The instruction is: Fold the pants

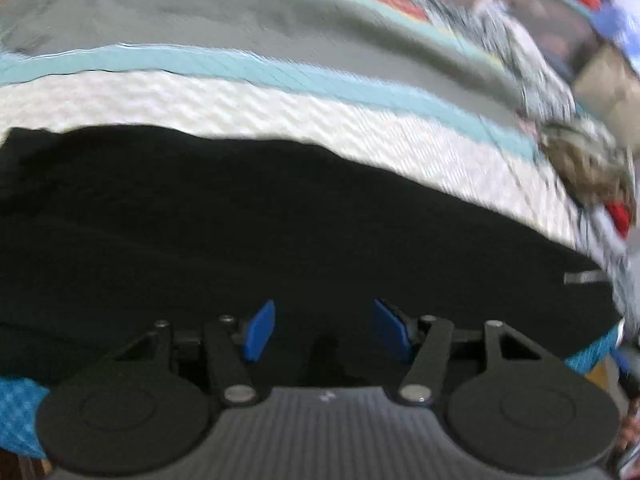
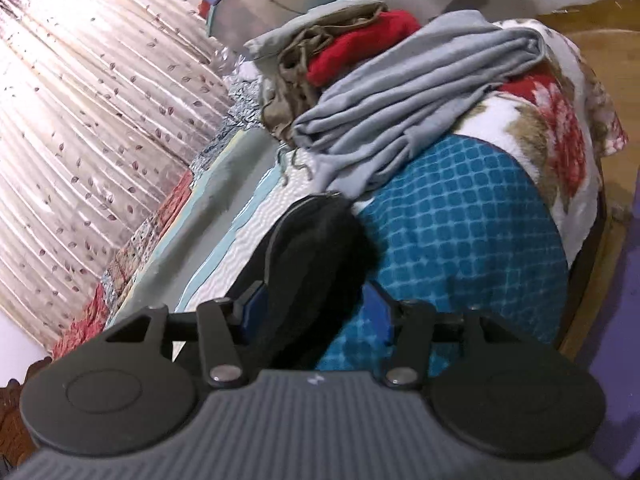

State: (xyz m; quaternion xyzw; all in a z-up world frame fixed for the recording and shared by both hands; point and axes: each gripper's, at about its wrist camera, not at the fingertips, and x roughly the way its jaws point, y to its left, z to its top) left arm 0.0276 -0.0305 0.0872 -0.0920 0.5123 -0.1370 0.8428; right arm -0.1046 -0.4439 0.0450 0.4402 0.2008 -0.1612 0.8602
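The left gripper [image 1: 324,330] has its two blue pads spread wide with nothing between them; it hangs just above the black pants [image 1: 240,220], so it looks poised to take a hold or just clear of one. The picture is smeared, so whether the pads brush the cloth cannot be told.

The right gripper [image 2: 316,308] also has its pads set apart, and a fold or end of the pants [image 2: 316,248] bulges up between them. The cloth fills much of the gap, yet the pads do not look pressed against it, so I judge this a loose straddle rather than a firm pinch.

The pants lie spread across the bed [image 1: 240,112], over a white textured stripe and a blue checked cover [image 2: 460,248], probably because a flat, soft surface lets the cloth be smoothed and doubled over. One gripper at each end suits lifting one edge and carrying it over the other.

Further back, a grey garment [image 2: 400,108] and a red one [image 2: 360,44] sit heaped well apart from the pants, likely laundry kept aside so the working patch stays free. A pale curtain [image 2: 92,100] hangs beside the bed.
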